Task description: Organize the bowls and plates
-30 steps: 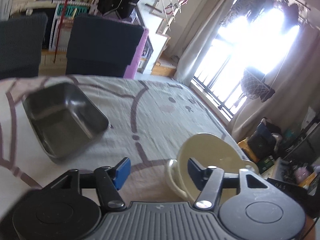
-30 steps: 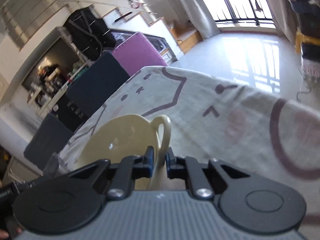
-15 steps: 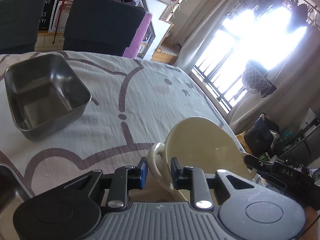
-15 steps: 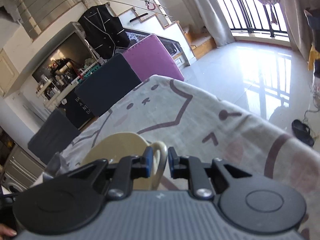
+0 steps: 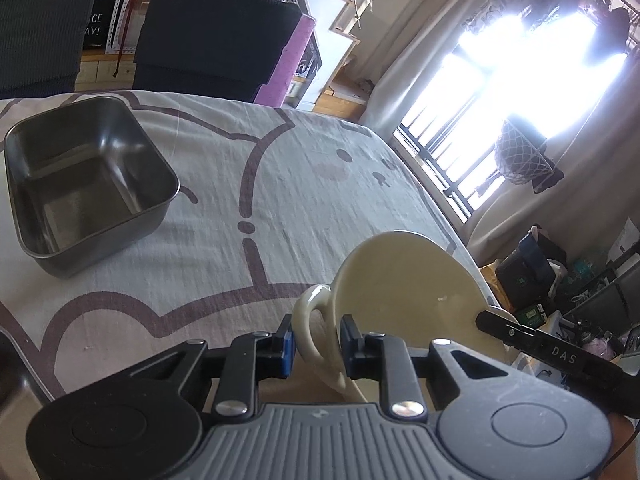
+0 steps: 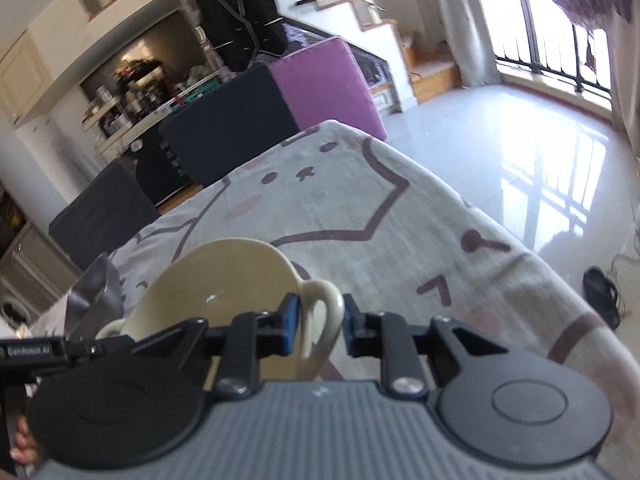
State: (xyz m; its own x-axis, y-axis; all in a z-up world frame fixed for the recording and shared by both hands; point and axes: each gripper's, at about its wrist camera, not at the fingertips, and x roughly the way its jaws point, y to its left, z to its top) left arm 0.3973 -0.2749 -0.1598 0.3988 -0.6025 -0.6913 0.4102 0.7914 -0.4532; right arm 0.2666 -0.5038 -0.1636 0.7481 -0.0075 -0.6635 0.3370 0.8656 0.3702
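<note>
Bowl [image 5: 404,296] between grippers lettered "DAS" [image 5: 564,356] and "GenRobot.AI" [image 6: 28,351].

Cream two-handled bowl [image 5: 404,280] tilted above the tablecloth (glossy, empty); square steel bowl [image 5: 86,184] upright, well apart.

Left gripper [image 5: 317,342], open a second ago beside the bowl [image 5: 404,284], now clamps one handle [image 5: 310,320]. Right gripper [image 6: 319,325], then clamped on the opposite handle [image 6: 322,312], has just been opening; its pads now stand clear.
</note>
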